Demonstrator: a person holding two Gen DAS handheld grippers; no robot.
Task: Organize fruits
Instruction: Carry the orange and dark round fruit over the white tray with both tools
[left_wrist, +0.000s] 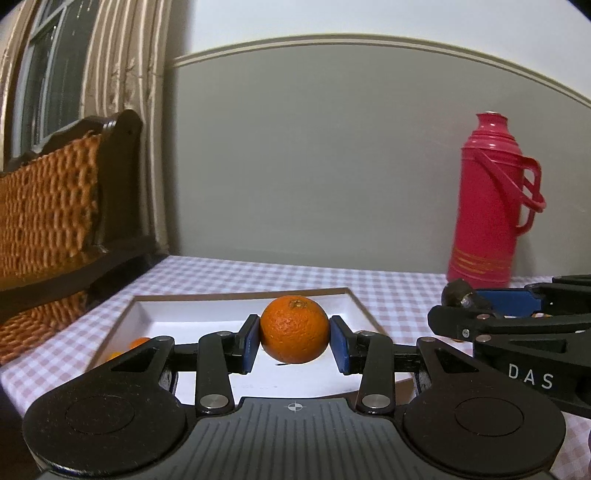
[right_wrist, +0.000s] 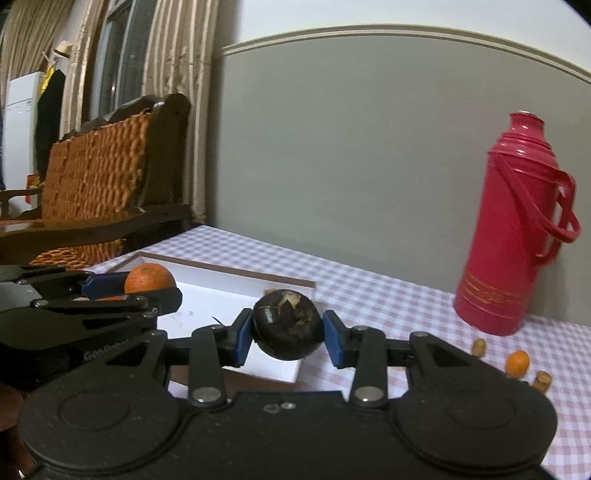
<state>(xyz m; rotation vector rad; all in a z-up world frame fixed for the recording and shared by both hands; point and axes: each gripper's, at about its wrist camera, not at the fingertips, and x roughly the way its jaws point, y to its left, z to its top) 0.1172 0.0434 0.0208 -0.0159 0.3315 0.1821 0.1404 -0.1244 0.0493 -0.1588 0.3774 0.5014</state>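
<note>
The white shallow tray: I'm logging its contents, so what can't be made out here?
- Left wrist view: small orange fruits in the white shallow tray, mostly hidden behind the left tongs; count unclear.
- Right wrist view: tray's left part hidden by the left tongs; near edge behind the right tongs.

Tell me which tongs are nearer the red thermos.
Right. The right tongs, gripping a dark fruit, sit closer to the red thermos; the left tongs hold an orange farther left.

Each black gripper (left_wrist: 294, 341) (right_wrist: 288, 338) has blue pads, silver rivets, ribbed base; white lettering, seemingly "DAS".
</note>
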